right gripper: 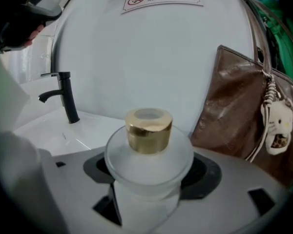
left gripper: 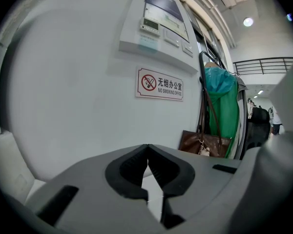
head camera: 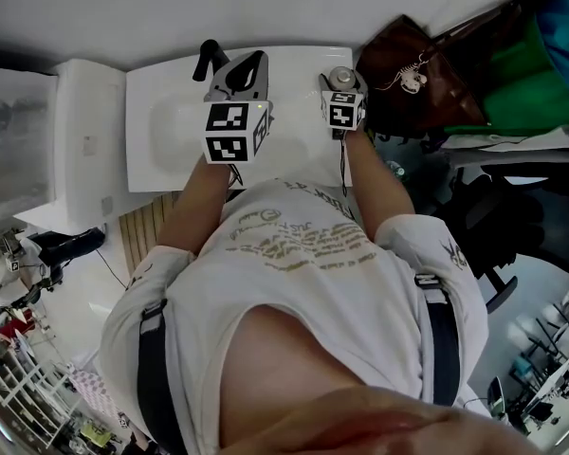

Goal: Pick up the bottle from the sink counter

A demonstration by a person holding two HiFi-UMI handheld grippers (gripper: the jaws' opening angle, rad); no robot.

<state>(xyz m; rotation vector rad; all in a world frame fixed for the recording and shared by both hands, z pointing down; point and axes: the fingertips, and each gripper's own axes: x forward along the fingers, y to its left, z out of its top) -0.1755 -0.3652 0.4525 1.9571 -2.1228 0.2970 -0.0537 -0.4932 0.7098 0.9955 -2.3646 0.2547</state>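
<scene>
Step in hand: grasp of bottle [right gripper: 147, 152] by right hand-held gripper [right gripper: 151, 177]; lift judged not yet begun.
Bottle location: upright at far right corner of worktop [head camera: 289, 74], close to wall; between jaws of right hand-held gripper; base hidden by jaws.
Bottle build: frosted body, wide shoulder, gold cap [right gripper: 148, 129] on top.
Right hand-held gripper: jaws spread wide on either side of bottle body; no pad pressure visible; not gripping.
Left hand-held gripper [left gripper: 147, 150]: jaws closed tip to tip, empty, raised over basin, aimed at wall.
Neighbours: brown bag [right gripper: 234, 111] at 3 o'clock of bottle, near; black tap [right gripper: 63, 96] at 9 o'clock, well apart.
Grip height: close on straight body below shoulder, never on cap; shoulder then acts as a stop against downward slip.
Centring: set body midway between pads before closing, so that neither pad shoves bottle toward 3 or 9 o'clock.
Closing: close slowly until both pads bear evenly; surface probably smooth and rigid, so firm steady pressure, no jerk.
Lift: raise straight up with bottle axis vertical; stay clear of bag and its charm [right gripper: 278, 126] at 3 o'clock.
Risk: one-sided contact likely to tip bottle toward bag or wall.
Left side: hold clear at 9 o'clock, away from lift path.
</scene>
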